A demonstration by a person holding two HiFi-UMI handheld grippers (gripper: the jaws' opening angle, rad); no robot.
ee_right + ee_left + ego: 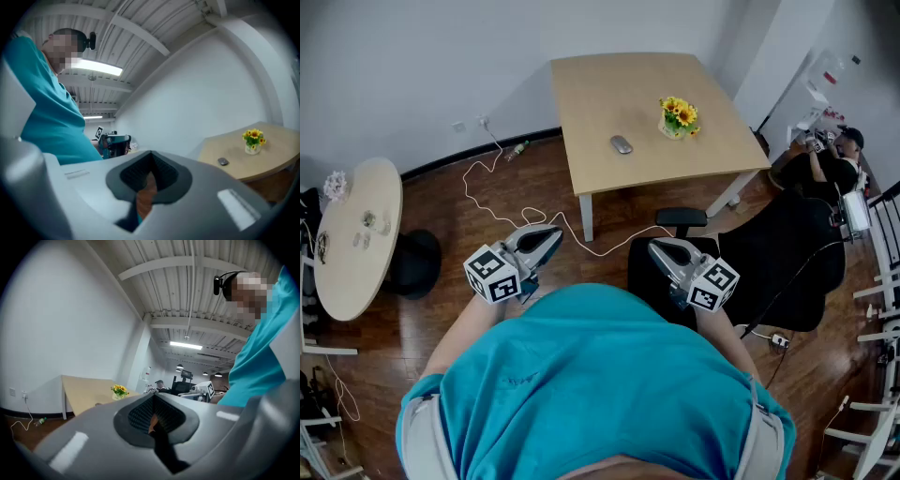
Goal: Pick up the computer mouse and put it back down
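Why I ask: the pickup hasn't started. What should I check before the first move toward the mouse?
1. Computer mouse lies free on the table: ok.
2. Flower pot stands apart from the mouse: ok.
3. Nothing held in the left hand-held gripper or the right hand-held gripper: ok.
4. Jaws open for a grasp: not ok, both are shut.
5. Mouse within reach: not ok, both grippers are held far back from the table.
6. Walking path: cannot tell; a white cable lies on the floor, and a black chair stands close on the right.
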